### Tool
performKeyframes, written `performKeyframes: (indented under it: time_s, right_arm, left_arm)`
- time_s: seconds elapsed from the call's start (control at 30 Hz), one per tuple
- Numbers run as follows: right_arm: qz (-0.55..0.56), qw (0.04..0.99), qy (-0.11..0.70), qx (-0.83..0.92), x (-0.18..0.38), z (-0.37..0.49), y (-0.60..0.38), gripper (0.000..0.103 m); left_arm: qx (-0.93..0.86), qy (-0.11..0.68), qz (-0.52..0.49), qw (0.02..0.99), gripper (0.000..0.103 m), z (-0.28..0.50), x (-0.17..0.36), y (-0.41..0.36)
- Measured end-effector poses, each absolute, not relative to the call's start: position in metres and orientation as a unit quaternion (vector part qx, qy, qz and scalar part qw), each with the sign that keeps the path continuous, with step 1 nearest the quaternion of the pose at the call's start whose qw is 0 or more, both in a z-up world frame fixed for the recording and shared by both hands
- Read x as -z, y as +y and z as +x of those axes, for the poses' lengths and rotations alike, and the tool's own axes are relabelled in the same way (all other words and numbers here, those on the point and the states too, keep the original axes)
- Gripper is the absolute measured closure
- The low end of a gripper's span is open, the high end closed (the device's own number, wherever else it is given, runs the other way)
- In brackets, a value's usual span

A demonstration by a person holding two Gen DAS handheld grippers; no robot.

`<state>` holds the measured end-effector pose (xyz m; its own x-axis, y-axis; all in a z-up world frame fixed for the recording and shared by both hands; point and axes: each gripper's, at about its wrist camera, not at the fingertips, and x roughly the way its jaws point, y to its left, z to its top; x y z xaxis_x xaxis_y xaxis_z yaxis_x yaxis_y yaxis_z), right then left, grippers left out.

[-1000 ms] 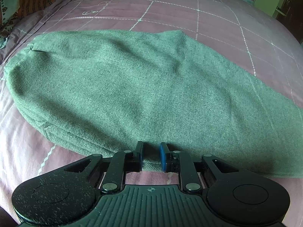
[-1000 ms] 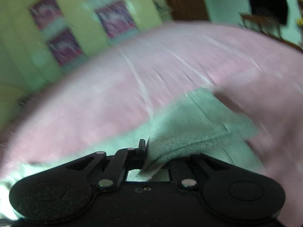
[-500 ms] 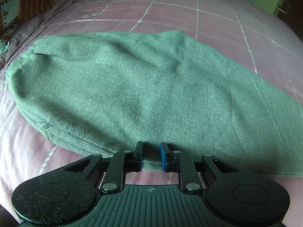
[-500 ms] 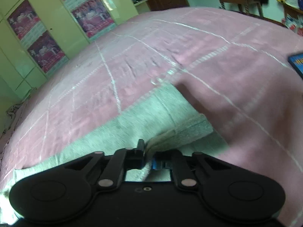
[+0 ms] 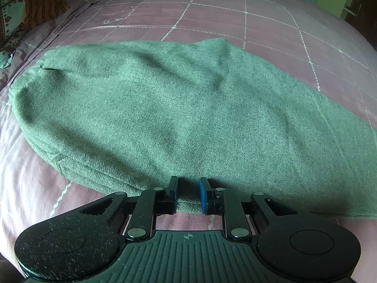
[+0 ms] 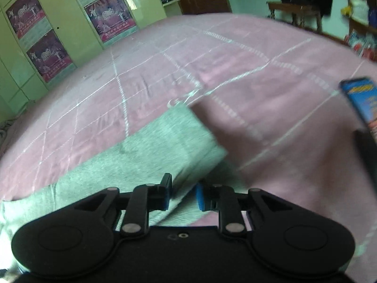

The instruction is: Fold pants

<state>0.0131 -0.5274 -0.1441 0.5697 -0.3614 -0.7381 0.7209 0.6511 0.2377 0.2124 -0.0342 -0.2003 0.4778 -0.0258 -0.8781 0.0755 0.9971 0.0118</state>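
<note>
A bed (image 5: 271,30) fills both views, covered in a dusty pink quilted sheet crossed by white stitched lines that make a grid of squares; in the right wrist view the same sheet (image 6: 247,75) bulges up toward a wall of pale green cupboard doors (image 6: 59,11), four dark poster panels on them in the upper left of the frame. One pair of green pants (image 5: 179,108) lies folded on the sheet, a long flat fuzzy woven shape across the middle of the left wrist frame, with several layered edges showing at its lower left. In the right wrist view one end of the pants (image 6: 165,146) runs from the lower left up to the centre, pale and soft-edged from blur. A patterned brown and teal cushion (image 5: 28,11) sits at the upper left. A blue-faced flat object (image 6: 362,101) lies at the right edge. The left tool (image 5: 187,194), black with blue pads, is pinching the near hem of the pants. The right tool (image 6: 182,195) is spreading its jaws, cloth lying loose between them.
</note>
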Motion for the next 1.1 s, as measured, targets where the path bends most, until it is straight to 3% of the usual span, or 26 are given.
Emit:
performKeyframes:
  time_s: [0.17, 0.37, 0.43, 0.5, 0.57, 0.67, 0.8, 0.93, 1.1]
  right_arm:
    - [0.195, 0.865, 0.276, 0.370, 0.109, 0.007, -0.511, 0.076]
    - [0.149, 0.889, 0.350, 0.255, 0.125, 0.084, -0.467, 0.076]
    - [0.127, 0.889, 0.372, 0.234, 0.138, 0.104, -0.449, 0.076]
    - [0.101, 0.882, 0.400, 0.228, 0.151, 0.110, -0.439, 0.076]
    - [0.081, 0.865, 0.441, 0.227, 0.172, 0.105, -0.442, 0.075]
    - [0.082, 0.875, 0.423, 0.223, 0.178, 0.075, -0.451, 0.078]
    - [0.086, 0.871, 0.423, 0.234, 0.170, 0.070, -0.449, 0.075]
    - [0.094, 0.888, 0.394, 0.217, 0.150, 0.087, -0.437, 0.071]
    - [0.072, 0.888, 0.412, 0.190, 0.153, 0.137, -0.420, 0.069]
  left_arm:
    - [0.026, 0.500, 0.030, 0.865, 0.083, 0.209, 0.194, -0.044]
    - [0.064, 0.491, 0.040, 0.868, 0.081, 0.214, 0.189, -0.087]
    - [0.062, 0.495, 0.061, 0.865, 0.075, 0.219, 0.199, -0.097]
    - [0.052, 0.489, 0.067, 0.868, 0.057, 0.221, 0.205, -0.093]
    - [0.053, 0.484, 0.071, 0.871, 0.046, 0.221, 0.209, -0.087]
    - [0.066, 0.480, 0.071, 0.872, 0.046, 0.219, 0.209, -0.082]
    - [0.074, 0.479, 0.083, 0.871, 0.046, 0.213, 0.198, -0.098]
    - [0.106, 0.462, 0.125, 0.872, 0.046, 0.218, 0.193, -0.136]
    - [0.093, 0.468, 0.119, 0.871, 0.045, 0.256, 0.202, -0.161]
